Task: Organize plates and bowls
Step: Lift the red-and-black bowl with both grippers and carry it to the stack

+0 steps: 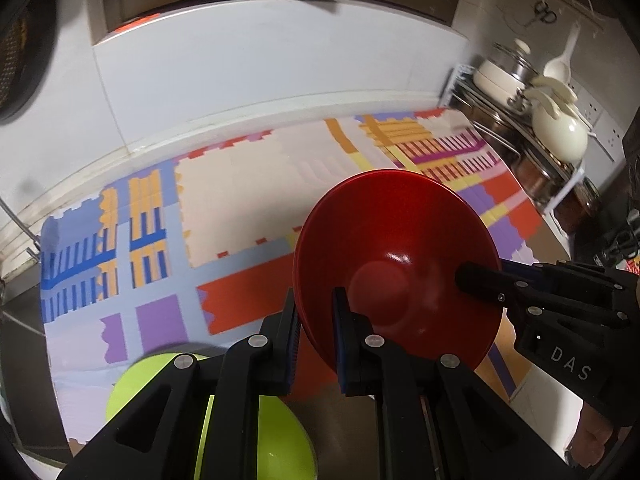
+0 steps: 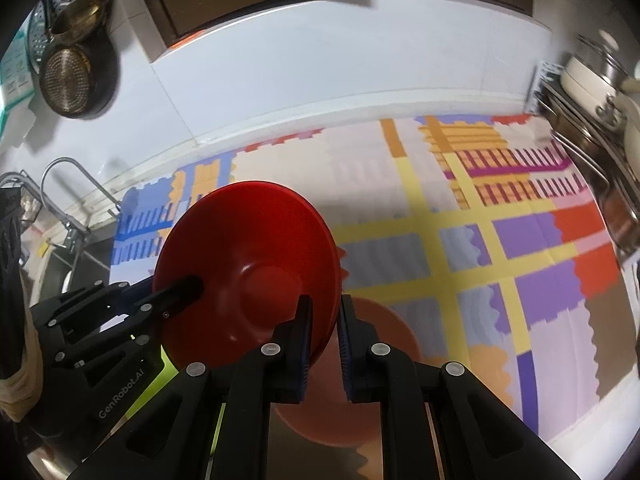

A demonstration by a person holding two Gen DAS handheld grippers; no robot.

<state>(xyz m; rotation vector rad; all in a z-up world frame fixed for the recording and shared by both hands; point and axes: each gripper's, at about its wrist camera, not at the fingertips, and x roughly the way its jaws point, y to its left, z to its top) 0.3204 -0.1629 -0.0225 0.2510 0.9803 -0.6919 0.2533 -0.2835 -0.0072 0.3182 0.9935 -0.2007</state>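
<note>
A red bowl (image 1: pixel 400 256) hangs tilted above the patterned mat, held by both grippers at opposite rims; it also shows in the right wrist view (image 2: pixel 248 268). My left gripper (image 1: pixel 316 336) is shut on its near-left rim, one finger inside and one outside. My right gripper (image 2: pixel 323 340) is shut on its other rim, and reaches in from the right in the left wrist view (image 1: pixel 480 280). A lime green bowl (image 1: pixel 280 428) sits below my left gripper. An orange-brown bowl (image 2: pixel 372 364) lies on the counter under my right gripper.
A colourful patterned mat (image 2: pixel 460 240) covers the counter. A rack with pots and a cream kettle (image 1: pixel 556 132) stands at the right. A sink with a tap (image 2: pixel 68 208) lies at the left. Pans hang on the white wall (image 2: pixel 76 80).
</note>
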